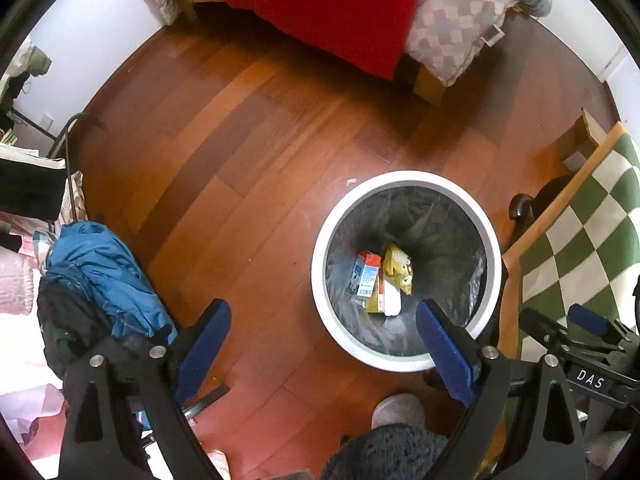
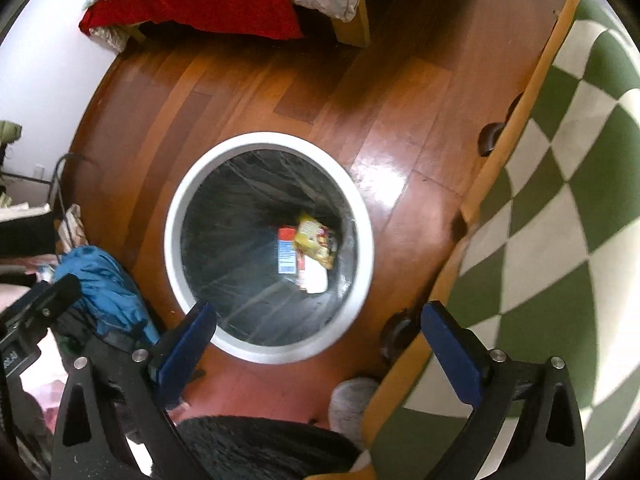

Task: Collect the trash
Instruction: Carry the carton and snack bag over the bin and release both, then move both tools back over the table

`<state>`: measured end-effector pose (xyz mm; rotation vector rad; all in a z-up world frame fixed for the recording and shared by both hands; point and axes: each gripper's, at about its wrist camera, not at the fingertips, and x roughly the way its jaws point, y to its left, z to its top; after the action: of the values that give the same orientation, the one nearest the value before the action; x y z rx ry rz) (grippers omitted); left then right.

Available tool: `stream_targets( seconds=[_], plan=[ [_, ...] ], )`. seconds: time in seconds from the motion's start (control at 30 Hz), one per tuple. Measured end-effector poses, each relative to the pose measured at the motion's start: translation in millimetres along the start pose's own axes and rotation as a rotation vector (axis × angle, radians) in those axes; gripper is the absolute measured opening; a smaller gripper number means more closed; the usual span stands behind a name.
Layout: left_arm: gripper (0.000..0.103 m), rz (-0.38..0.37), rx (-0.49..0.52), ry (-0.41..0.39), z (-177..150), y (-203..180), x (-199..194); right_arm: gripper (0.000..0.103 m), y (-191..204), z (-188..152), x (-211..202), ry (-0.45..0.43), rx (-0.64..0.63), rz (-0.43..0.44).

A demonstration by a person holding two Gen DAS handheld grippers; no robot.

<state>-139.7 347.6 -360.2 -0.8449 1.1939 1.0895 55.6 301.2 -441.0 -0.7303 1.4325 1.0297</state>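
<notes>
both grippers (image 1: 324, 320) (image 2: 318, 322) spread empty, white-rimmed bin (image 2: 176, 216), yellow wrapper (image 2: 316, 240) inside

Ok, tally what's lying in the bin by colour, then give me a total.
Inside the white bin:
Red and blue carton: 1
Yellow wrapper: 1
White piece: 1
Total: 3

Anything buried under these is hidden.

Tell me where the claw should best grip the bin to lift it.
Probably the white rim, from straight above, one finger inside and one outside. The bin stands upright, too wide to span, and its near rim is bare; the trash lies deep.
</notes>
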Motion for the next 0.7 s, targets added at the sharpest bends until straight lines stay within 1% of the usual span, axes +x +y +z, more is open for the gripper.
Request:
stream_targets(
  seconds=[0.1, 0.23, 0.47, 0.7],
  plan=[
    [0.094, 0.0, 0.013, -0.009, -5.5, -4.6, -10.2, 0.103, 0.3, -8.6, -10.4, -0.013, -0.015, -0.026],
    [0.094, -0.028, 0.02, -0.027, -9.7, -6.5, -24.1, 0.103, 5.6, -19.0, -29.1, -0.041, -0.041, -0.054],
    [0.094, -0.045, 0.027, -0.093, -24.7, -9.8, -63.9, 0.103, 4.8, -41.8, -69.6, -0.086, -0.038, -0.045],
    [0.094, -0.057, 0.044, -0.182, -47.7, -11.2, -115.9, 0.103, 4.9, -72.2, -124.2, -0.18, -0.049, -0.021]
  ],
)
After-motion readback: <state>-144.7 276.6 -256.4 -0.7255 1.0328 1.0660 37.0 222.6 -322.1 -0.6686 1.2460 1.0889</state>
